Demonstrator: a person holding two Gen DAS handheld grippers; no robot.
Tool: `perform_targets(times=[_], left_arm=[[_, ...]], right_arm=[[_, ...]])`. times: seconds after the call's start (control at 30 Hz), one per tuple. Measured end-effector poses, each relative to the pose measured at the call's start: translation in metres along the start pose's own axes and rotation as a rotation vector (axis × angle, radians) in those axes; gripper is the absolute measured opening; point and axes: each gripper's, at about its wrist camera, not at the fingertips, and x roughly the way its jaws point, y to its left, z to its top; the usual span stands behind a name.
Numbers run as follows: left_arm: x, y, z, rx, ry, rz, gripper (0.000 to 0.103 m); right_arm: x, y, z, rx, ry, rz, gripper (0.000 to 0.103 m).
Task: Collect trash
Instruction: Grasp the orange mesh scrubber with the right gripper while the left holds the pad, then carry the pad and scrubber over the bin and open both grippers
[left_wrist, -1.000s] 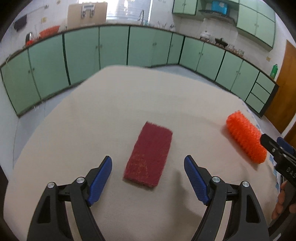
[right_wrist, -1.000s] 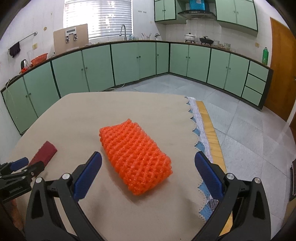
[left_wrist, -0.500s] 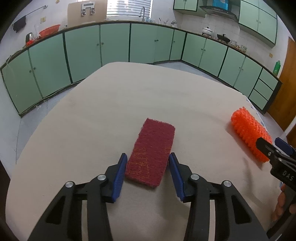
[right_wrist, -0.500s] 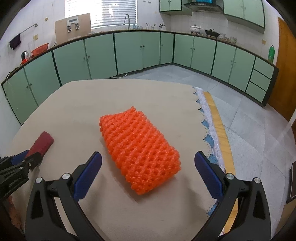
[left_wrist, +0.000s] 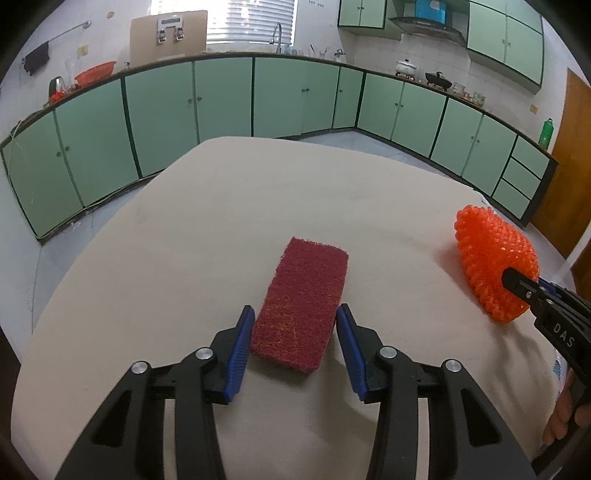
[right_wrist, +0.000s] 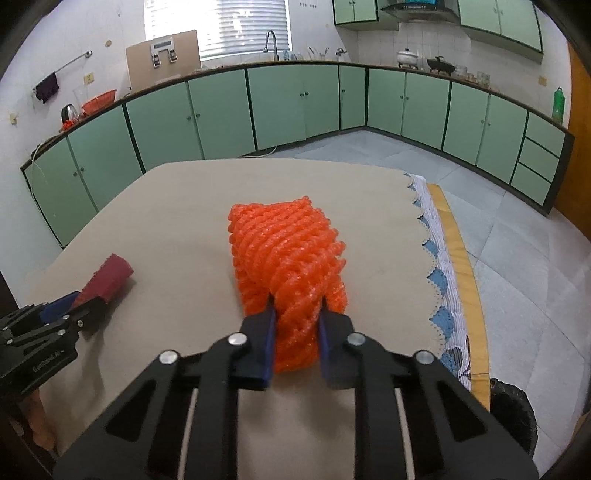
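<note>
A: How is the left gripper set, and why so?

B: Its blue pads are drawn in to a middling gap and pressed against the two long sides of the dark red scouring pad; the near end of the pad is what is pinched, and the pad is lying flat on the beige tablecloth. The short way across is taken, presumably because the pad is narrow there and stiff enough to be lifted by one end.

A: And the right gripper?

B: Its jaws are closing, and the orange foam net is already squeezed between them; the near end of the net is crushed to a narrow waist while the far part bulges out. A soft, springy thing is judged to need such a deep pinch, or it may slip free.

A: Where are the two pieces found?

B: Both are on the cloth-covered table; the scouring pad is near the middle, the net well apart from it toward the scalloped edge of the cloth, as is confirmed from the left view.

A: Which way are they pointed?

B: The pad's long axis is run away from the left gripper, leaning slightly to the right at its far end; the net's long axis is run away from the right gripper, leaning a little to the left at its far end. No bin is seen, so where they are to be carried cannot be told.
</note>
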Motion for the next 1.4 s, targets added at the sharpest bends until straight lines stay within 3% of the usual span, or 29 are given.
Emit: perform_targets(times=[0.53, 1.4], left_arm=[[-0.056, -0.036, 0.012, 0.021, -0.091, -0.093, 0.045], [-0.144, -0.119, 0.009, 0.144, -0.196, -0.257, 0.045]], right_arm=[[-0.069, -0.008, -0.001, 0.019, -0.097, 0.020, 0.012], [-0.190, -0.066, -0.023, 0.078, -0.213, -0.070, 0.012]])
